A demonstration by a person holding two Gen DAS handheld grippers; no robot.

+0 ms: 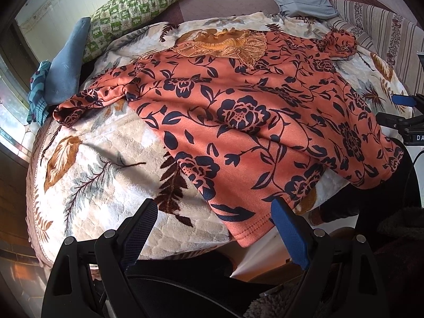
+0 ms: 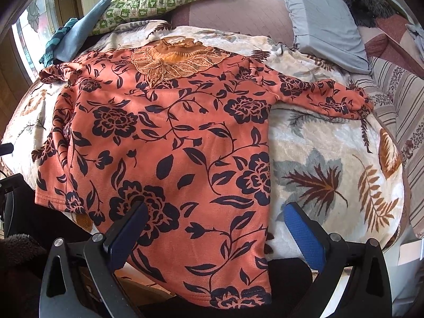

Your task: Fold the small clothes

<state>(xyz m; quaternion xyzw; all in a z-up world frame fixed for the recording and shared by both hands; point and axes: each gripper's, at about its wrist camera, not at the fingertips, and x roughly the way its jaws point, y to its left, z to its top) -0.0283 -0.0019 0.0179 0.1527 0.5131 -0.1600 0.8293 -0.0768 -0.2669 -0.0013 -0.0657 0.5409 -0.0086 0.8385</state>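
Observation:
An orange top with a dark floral print (image 1: 238, 111) lies spread flat, front up, on a leaf-patterned blanket (image 1: 92, 164), both sleeves out to the sides. It has a gold lace collar (image 1: 228, 42). My left gripper (image 1: 214, 212) is open and empty, just in front of the hem's left corner. In the right wrist view the same top (image 2: 164, 143) fills the middle, its hem hanging over the bed's front edge. My right gripper (image 2: 214, 212) is open and empty, its jaws straddling the hem's right part. The right gripper also shows at the right edge of the left view (image 1: 405, 114).
A green checked pillow (image 1: 140, 8) and a blue cloth (image 1: 66, 66) lie at the back left. A grey-blue pillow (image 2: 326, 18) and a striped cover (image 2: 402, 100) lie at the back right. The blanket (image 2: 331, 159) is bare right of the top.

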